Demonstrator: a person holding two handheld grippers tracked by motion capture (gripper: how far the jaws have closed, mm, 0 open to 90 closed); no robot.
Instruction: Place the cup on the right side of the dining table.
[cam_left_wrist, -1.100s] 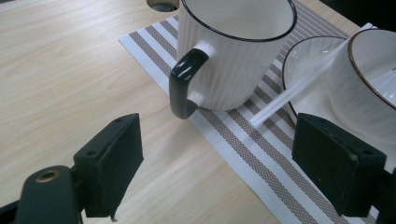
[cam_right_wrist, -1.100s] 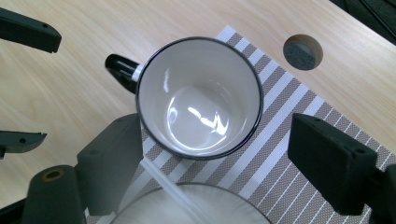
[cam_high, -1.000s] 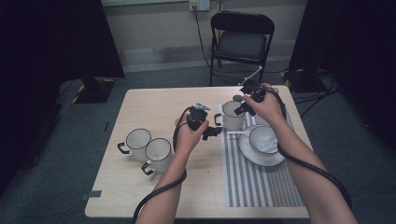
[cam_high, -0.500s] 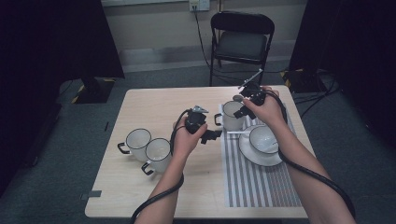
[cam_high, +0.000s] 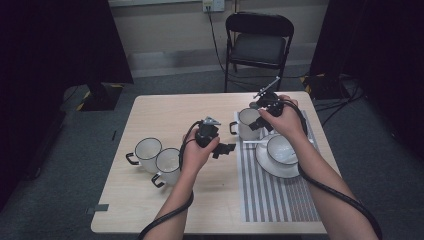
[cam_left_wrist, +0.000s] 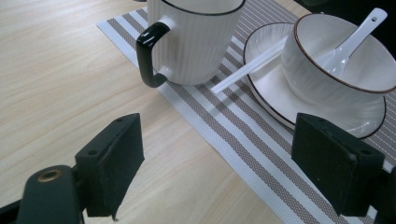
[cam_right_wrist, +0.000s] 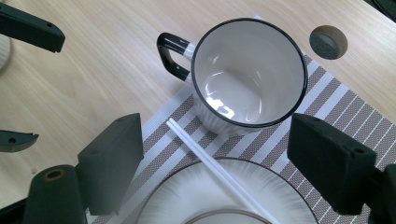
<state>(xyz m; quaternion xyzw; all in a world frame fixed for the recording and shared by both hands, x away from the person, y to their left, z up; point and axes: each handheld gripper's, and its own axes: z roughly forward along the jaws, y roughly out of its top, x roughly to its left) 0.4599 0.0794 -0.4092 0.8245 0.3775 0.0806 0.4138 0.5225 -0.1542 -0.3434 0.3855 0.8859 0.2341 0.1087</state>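
A white ribbed mug (cam_high: 248, 122) with a black handle stands at the near-left corner of a striped placemat (cam_high: 275, 195). My right gripper (cam_high: 256, 125) hovers over it, open; its view looks down into the empty mug (cam_right_wrist: 247, 70). My left gripper (cam_high: 223, 149) is open, low over the bare wood, its jaws aimed at the mug (cam_left_wrist: 196, 42) from the handle side. Beside the mug, a white bowl (cam_left_wrist: 341, 60) holding a spoon (cam_left_wrist: 350, 39) sits on a saucer (cam_left_wrist: 271, 88). A thin white stick (cam_left_wrist: 247, 70) rests on the saucer's rim.
Two more white mugs (cam_high: 148, 150) (cam_high: 169, 161) stand together at the table's left. A round cable hole (cam_right_wrist: 328, 42) lies in the tabletop beyond the placemat. A black folding chair (cam_high: 259, 47) stands behind the table.
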